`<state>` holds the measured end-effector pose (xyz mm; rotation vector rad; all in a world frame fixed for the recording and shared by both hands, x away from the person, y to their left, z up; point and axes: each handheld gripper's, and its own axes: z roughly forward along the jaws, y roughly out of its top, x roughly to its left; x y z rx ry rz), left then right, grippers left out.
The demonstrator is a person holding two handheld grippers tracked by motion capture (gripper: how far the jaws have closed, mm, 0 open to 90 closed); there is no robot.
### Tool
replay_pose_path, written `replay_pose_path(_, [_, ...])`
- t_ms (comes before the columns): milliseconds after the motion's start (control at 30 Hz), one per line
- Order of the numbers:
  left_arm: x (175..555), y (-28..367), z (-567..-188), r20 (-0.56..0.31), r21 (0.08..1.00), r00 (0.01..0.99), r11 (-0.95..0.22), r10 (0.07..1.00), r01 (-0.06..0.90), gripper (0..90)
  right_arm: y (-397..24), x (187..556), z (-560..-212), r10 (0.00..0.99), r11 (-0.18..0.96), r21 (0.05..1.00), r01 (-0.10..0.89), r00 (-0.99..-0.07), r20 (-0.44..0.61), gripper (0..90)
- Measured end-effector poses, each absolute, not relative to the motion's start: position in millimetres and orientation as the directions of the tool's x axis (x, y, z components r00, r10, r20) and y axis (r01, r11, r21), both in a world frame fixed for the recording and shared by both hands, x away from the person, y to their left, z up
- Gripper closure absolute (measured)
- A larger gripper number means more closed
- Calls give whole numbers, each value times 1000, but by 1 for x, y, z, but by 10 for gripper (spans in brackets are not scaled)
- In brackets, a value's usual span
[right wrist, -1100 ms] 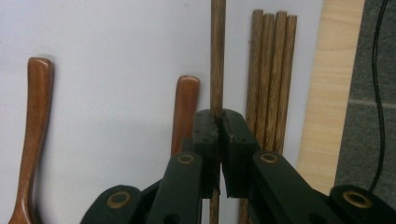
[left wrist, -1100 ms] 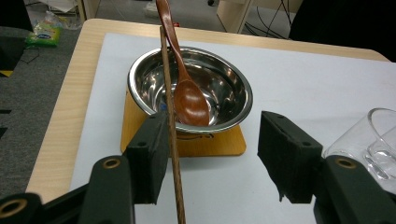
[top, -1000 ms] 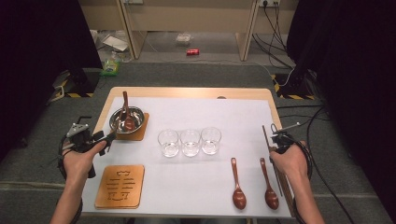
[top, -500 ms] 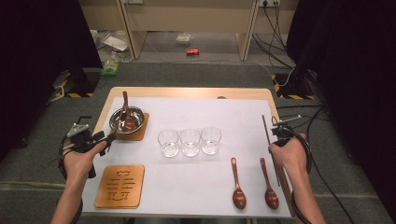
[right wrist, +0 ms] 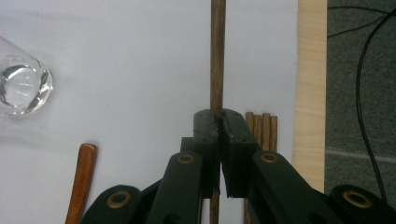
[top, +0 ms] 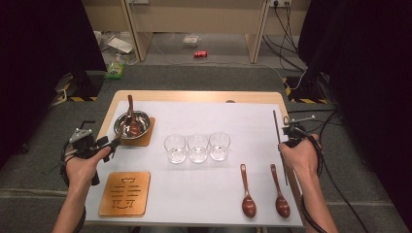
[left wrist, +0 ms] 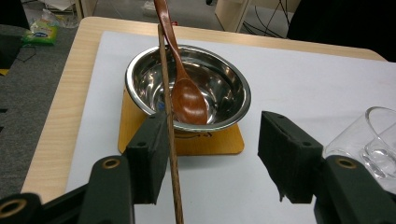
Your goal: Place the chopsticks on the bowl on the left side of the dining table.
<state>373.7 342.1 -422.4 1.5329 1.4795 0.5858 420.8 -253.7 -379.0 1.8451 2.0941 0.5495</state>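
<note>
Wooden table point(top: 194, 96) under white sheet point(top: 243, 126): two coasters, three glasses, two spoons, chopsticks.

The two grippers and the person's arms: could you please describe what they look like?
Both the left gripper and the right gripper are black, each with two blocky black jaws on flat arms pinned with brass-coloured rivets. Small grey metal fittings sit on top of each. A black cable trails from each, looping by the wrist. The forearms are bare, with no sleeves in view.
</note>
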Motion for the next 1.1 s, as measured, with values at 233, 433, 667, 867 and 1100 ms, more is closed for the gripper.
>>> replay_pose_path(233, [374,342,-422,-245,840,172,120,954,528,424,-252,422,-371,992,85,539,838,-124,36,857])
replay_pose_path(433, [374,341,-422,-245,841,175,120,954,528,424,-252,424,-366,992,67,597,799,-118,47,857])
replay_pose_path(667, [373,342,-421,-246,843,173,122,954,524,424,-251,425,-361,992,64,632,772,-119,46,857])
replay_pose_path(867, [373,341,-421,-246,842,175,121,953,525,424,-249,427,-357,992,59,669,741,-118,44,857])
replay_pose_path(1100, [373,342,-421,-247,843,174,123,953,523,424,-246,428,-355,993,46,715,697,-112,45,857])
